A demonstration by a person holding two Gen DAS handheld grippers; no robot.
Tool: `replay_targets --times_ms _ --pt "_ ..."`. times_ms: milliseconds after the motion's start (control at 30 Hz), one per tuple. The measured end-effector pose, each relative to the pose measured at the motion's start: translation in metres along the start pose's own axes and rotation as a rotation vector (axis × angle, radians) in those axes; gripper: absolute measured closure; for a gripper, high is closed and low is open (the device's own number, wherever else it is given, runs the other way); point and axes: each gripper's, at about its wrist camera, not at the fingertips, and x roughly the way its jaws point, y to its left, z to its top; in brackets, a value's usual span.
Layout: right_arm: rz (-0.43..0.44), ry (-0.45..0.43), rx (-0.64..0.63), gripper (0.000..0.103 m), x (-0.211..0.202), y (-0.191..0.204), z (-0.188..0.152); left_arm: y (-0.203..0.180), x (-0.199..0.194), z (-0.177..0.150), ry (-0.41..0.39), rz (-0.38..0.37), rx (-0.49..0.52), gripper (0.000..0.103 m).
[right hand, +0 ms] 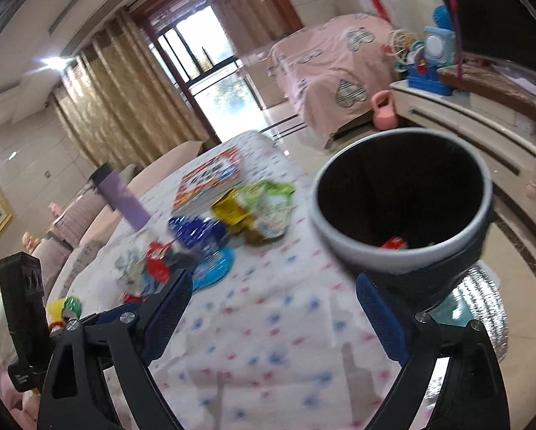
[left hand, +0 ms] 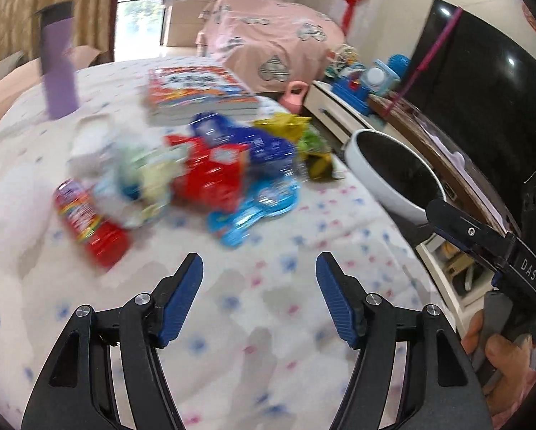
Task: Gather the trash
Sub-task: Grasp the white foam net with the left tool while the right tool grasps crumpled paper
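"DAS" is readable on the right gripper (left hand: 447,215); both it and the left gripper (left hand: 259,279) are released, empty. Only the right wrist view shows a red wrapper (right hand: 393,243) inside the grey-rimmed black bin (right hand: 343,240).

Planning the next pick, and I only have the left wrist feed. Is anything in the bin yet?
Observer: Yes. The right wrist view looks down into the bin, and one red wrapper lies at the bottom.
Operator: Is the right side holding anything?
Observer: No. The right gripper is open with nothing between its pads. Only the tablecloth shows below it.
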Motion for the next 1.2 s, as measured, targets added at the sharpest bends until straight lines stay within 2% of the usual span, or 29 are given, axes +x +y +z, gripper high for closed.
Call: replay_targets --times_ms 333,867,967,1133,1200 --pt "0.055 0.065 -0.082 0.009 0.021 0.057 -0.027 0.05 -0.027 -0.024 -0.017 0.046 -0.089 0.036" --pt "0.112 0.103 -0.192 0.01 0.055 0.126 -0.037 0.114 -0.054 -0.025 -0.061 0.104 -0.205 0.036" --pt "0.128 0.11 -0.215 0.021 0.062 0.139 -0.038 0.125 -0.055 -0.022 -0.063 0.123 -0.223 0.036" --pt "0.154 0.161 -0.223 0.05 0.083 0.154 -0.04 0.146 -0.053 -0.015 -0.063 0.143 -0.261 0.036" --pt "0.164 0.176 -0.22 0.051 0.092 0.159 -0.04 0.153 -0.051 -0.01 -0.061 0.144 -0.269 0.036"
